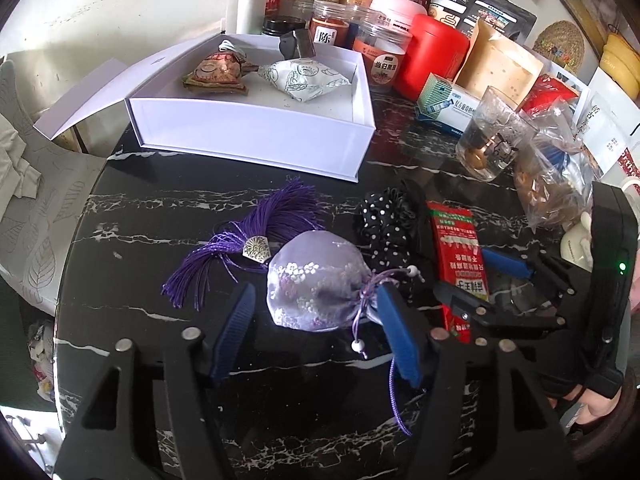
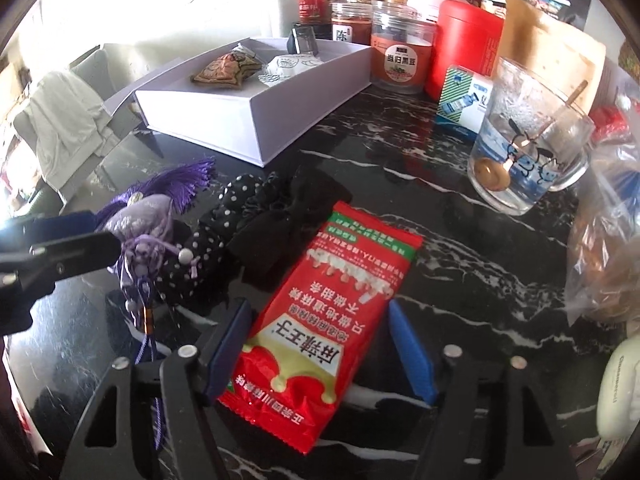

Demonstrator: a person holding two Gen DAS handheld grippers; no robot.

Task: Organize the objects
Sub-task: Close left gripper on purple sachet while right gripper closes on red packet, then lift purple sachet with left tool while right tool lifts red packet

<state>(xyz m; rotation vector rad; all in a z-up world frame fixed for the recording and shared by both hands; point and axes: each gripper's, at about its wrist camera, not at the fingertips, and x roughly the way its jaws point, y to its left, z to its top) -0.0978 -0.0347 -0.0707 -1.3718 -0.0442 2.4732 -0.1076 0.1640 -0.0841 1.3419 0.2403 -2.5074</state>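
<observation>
While the left gripper (image 1: 316, 332) angles steeply down toward the black marble-patterned tabletop (image 1: 240, 208), its two blue-padded jaws stand apart on either side of a lilac embroidered drawstring sachet (image 1: 316, 284); the right pad touches the gathered neck, the left pad stands clear of the sachet. One purple tassel with a metal fan charm (image 1: 240, 240) lies just beside the sachet, and one black polka-dot fabric bow (image 1: 384, 228) lies to its right. Behind, one open white cardboard box (image 1: 256, 132) holds three small items: a brown embroidered pouch (image 1: 216, 74), a white patterned pouch (image 1: 304, 78) and a dark clip (image 1: 298, 44). A jar label there reads "陈".

From the right wrist view, the right gripper (image 2: 320, 344) likewise tilts downward, jaws apart around one red snack packet with white Chinese lettering (image 2: 332, 304); the left pad seems to touch the packet's edge, the right pad stands clear. The packet lies flat on the tabletop, touching a black ruffled bow (image 2: 288, 216). One clear glass mug printed with cartoon figures (image 2: 528, 148) holds a spoon. An orange-labelled jar (image 2: 400, 52) reads "当归黑豆".
</observation>
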